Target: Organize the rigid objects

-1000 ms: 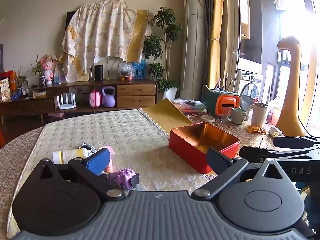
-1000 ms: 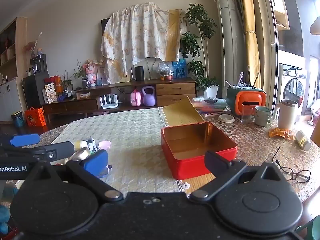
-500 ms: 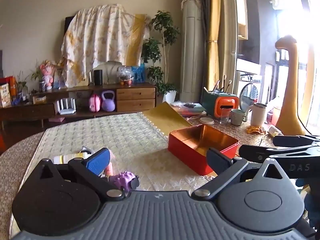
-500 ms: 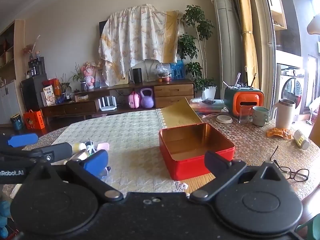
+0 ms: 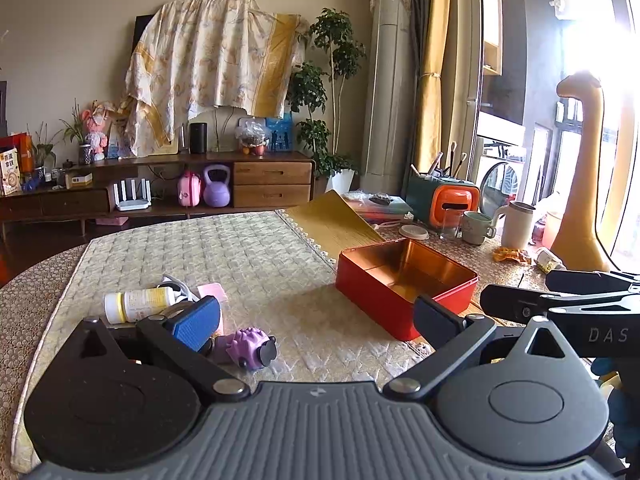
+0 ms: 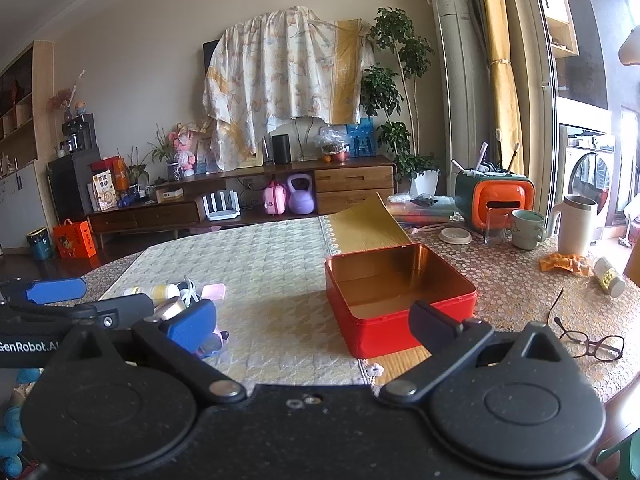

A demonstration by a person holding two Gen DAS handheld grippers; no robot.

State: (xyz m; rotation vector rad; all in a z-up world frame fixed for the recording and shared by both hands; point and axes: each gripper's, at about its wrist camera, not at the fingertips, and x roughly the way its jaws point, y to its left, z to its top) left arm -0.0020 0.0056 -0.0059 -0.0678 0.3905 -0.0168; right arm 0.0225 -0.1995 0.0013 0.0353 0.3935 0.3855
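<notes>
Both held low & level over table edge, pointing fwd across quilted mat (image 5: 248, 256). Left gripper (image 5: 316, 320) jaws wide apart, nothing between; purple spiky toy (image 5: 250, 346) just ahead of its left finger, white bottle (image 5: 138, 304) & pink card (image 5: 212, 292) further fwd-left. Right gripper (image 6: 312, 320) also spread wide, empty. Red tin (image 6: 400, 300) open-topped, empty, just ahead-right of both, near corner almost at right finger. Bare mat between fingers & straight ahead. Glasses (image 6: 588, 344) right of right gripper, near table rim.
</notes>
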